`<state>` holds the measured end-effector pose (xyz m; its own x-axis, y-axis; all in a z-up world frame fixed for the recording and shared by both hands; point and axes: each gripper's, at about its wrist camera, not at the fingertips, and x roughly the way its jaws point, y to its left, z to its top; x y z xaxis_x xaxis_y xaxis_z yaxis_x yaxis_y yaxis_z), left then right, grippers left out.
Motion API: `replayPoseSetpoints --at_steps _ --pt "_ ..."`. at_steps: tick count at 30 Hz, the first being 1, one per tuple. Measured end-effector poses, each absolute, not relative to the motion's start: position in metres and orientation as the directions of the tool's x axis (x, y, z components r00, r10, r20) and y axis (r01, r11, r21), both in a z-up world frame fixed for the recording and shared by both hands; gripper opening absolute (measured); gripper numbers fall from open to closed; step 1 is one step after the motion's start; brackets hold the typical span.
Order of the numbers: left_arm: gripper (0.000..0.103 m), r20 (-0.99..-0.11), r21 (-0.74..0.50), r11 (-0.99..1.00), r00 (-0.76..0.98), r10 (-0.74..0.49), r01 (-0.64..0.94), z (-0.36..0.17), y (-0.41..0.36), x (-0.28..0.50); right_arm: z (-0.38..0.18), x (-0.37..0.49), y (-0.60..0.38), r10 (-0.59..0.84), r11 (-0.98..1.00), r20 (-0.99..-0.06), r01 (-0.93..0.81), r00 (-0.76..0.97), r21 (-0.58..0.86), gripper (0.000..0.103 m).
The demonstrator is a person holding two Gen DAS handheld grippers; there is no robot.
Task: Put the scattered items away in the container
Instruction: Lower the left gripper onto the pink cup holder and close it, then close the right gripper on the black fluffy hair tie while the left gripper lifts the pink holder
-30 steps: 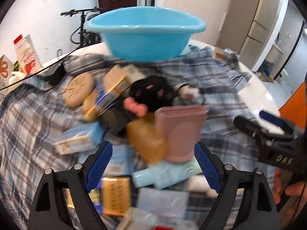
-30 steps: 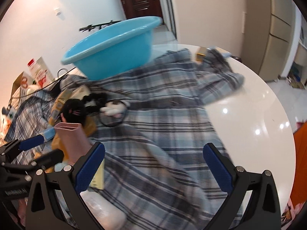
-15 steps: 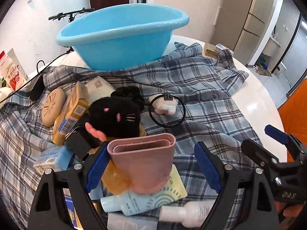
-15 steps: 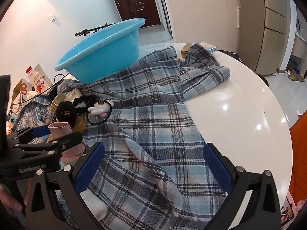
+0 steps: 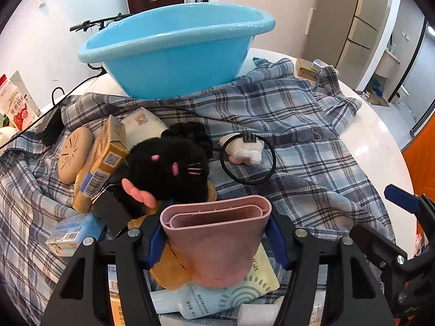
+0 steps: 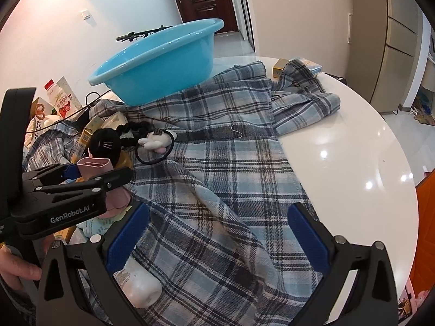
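A pink oval holder (image 5: 214, 247) stands upright in a pile of small items on the plaid cloth (image 5: 299, 125). My left gripper (image 5: 216, 233) is closing, its blue pads against the holder's two sides; the right wrist view shows the same grip (image 6: 98, 169). Behind the holder lie a black plush (image 5: 168, 171), a yellow carton (image 5: 103, 160) and a black hair tie with a white charm (image 5: 244, 152). The blue basin (image 5: 174, 62) sits at the back of the table. My right gripper (image 6: 217, 233) is open over bare cloth, with nothing between its fingers.
A pale blue tube (image 5: 217, 293) lies under the holder, and a white bottle (image 6: 141, 288) lies by my right gripper's left finger. A small gold box (image 6: 281, 66) sits far back on the white round table (image 6: 353, 157). Cartons (image 5: 16, 106) stand at the left edge.
The left gripper moved in over the pile until the pink holder stood between its fingers, then its jaws narrowed onto it. The right gripper stayed over the cloth.
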<state>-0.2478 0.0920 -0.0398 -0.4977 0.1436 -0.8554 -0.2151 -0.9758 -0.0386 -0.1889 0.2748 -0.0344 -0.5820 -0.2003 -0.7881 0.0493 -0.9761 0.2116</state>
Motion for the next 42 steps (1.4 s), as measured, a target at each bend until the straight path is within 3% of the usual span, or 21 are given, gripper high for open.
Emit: replayPoseSetpoints --at_steps 19,42 --pt "0.065 -0.817 -0.052 -0.981 -0.557 0.15 -0.187 -0.006 0.056 -0.224 -0.022 -0.186 0.257 -0.194 -0.98 -0.784 0.085 -0.589 0.179 0.102" --pt "0.065 -0.803 -0.067 -0.998 -0.592 0.062 -0.014 0.003 -0.037 -0.215 -0.002 -0.204 0.188 -0.254 -0.962 -0.777 0.235 -0.577 0.14 0.102"
